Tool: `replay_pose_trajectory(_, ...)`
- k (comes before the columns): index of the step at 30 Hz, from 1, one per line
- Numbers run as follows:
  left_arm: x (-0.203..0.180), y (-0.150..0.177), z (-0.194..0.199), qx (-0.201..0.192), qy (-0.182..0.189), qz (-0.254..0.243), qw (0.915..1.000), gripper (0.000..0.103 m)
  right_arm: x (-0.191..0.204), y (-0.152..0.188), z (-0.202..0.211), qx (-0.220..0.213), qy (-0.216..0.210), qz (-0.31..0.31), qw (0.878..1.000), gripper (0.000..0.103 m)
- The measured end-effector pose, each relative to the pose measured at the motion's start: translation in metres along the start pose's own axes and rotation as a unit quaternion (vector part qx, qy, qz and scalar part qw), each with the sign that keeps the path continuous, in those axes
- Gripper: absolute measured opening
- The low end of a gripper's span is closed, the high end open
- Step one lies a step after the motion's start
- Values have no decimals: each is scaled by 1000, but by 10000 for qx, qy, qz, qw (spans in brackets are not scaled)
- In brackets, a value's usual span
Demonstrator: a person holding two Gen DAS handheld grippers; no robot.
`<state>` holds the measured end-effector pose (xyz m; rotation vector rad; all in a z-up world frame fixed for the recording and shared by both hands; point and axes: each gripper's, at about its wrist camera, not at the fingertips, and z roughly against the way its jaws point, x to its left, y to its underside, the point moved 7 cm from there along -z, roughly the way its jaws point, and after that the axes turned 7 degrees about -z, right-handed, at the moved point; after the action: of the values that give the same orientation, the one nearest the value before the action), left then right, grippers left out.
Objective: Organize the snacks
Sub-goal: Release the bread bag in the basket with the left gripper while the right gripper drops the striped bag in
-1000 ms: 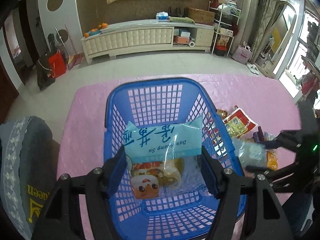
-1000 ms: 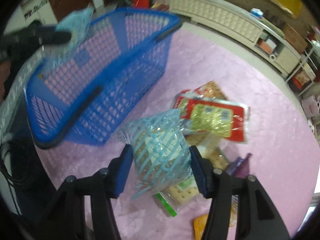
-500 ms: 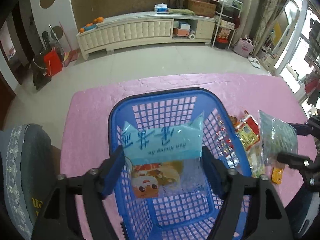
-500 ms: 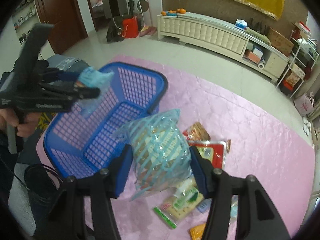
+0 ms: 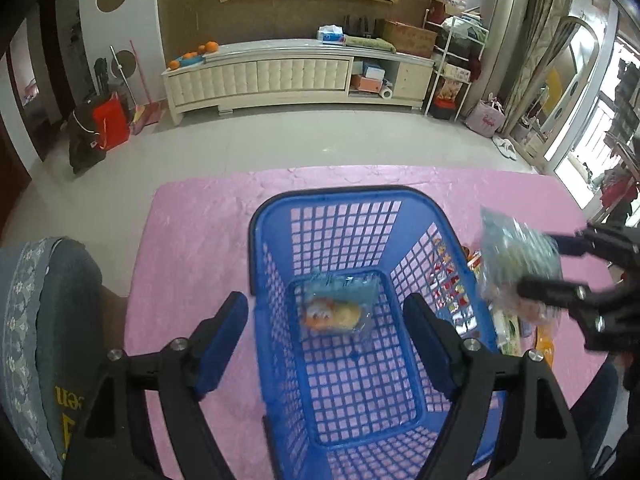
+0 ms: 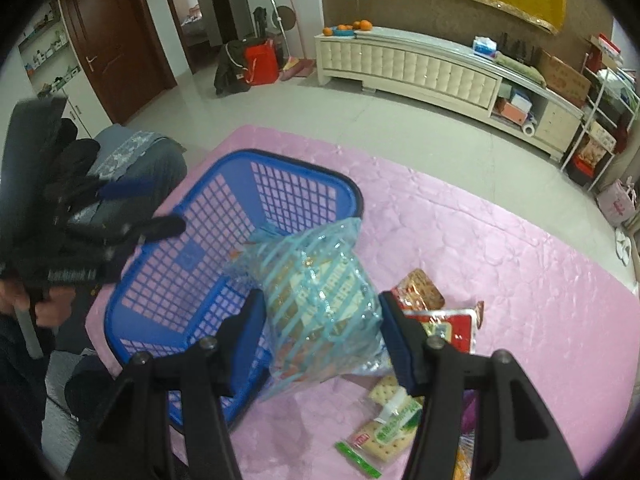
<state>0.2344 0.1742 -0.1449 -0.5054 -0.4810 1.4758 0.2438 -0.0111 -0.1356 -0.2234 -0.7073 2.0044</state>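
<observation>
The left tongs (image 5: 326, 336) hung wide and empty over the blue basket (image 5: 276, 264). The right tongs (image 6: 322, 334) held a striped snack bag (image 6: 320, 300) beside its rim.

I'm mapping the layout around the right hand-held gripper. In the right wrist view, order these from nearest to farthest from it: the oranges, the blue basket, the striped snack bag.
1. Striped snack bag: held between the right hand-held gripper's fingers.
2. Blue basket: just beyond, to the left on the pink tablecloth.
3. Oranges: far across the room, on the white cabinet.
</observation>
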Motion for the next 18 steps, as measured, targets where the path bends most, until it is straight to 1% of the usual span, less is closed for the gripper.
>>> replay_pose_trajectory(6,19,13,4,142,-68,143,9998,78,25,-19,-8,13,28,245,9997,61)
replay_pose_trajectory(9,29,15,7,134,-76,231,9996,78,34,-29,-17,66,92,367,9993,61)
replay_pose_trajectory(14,42,12,12,62,-127,338,9993,78,40,-39,-35,219,215,467,9984,61)
replay_pose_trajectory(18,48,11,9,34,-115,376,9992,78,42,-42,-51,347,308,519,9976,61)
